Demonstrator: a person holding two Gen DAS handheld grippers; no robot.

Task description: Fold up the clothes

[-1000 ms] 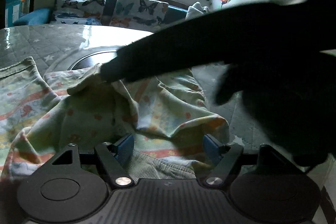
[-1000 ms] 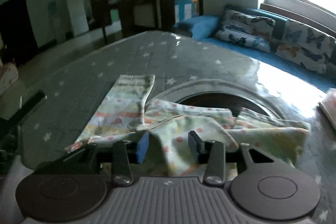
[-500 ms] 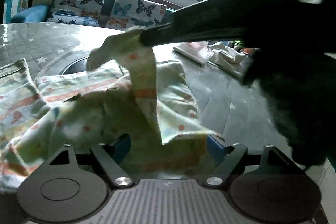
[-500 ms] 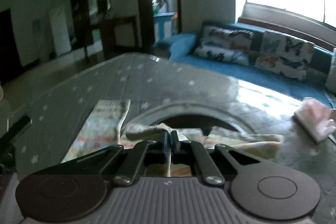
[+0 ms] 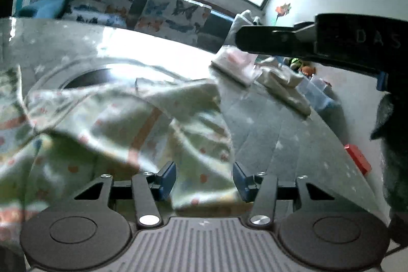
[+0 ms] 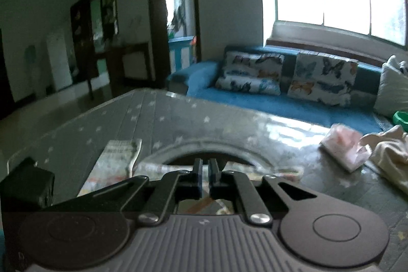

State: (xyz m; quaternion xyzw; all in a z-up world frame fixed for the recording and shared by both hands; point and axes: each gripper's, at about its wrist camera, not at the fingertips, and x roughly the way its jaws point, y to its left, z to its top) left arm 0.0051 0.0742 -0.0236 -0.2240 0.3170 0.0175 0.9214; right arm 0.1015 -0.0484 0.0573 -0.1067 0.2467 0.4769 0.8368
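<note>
One garment: a pale printed cloth (image 5: pixel 122 124) with orange bands lies rumpled on the grey starred table (image 5: pixel 293 144), filling the left and middle of my left view. Its far edge overlaps the dark round recess (image 5: pixel 86 74) in the tabletop.
Cloth from the right view: only a flat strip (image 6: pixel 114 165) shows at lower left, with more of it low behind my fingers.
Left claw (image 5: pixel 204 176): released, jaws wide apart. A fold of the cloth lies between and just ahead of the blue pads (image 5: pixel 167 173), and I cannot tell whether they touch it.
Right claw (image 6: pixel 204 177): clenched to a thin slit with no cloth visible in it. In the left view its tip (image 5: pixel 239 38) hangs at upper right, well above the garment and apart from it.
Step in hand: as I judge it, getting a fresh grip to lay the next fold.
Doing it well: I should bring the left pads low onto one clean edge rather than the bunched middle. I would close on a single layer, then open the right claw and take the matching edge so the fold comes over square.
Risk: the heap is wrinkled, so a careless pinch could catch two layers and drag the whole piece.
Beyond: a pink folded item (image 5: pixel 234 65) and a cream one (image 5: pixel 283 83) sit further along the table at the right of the left view.
</note>
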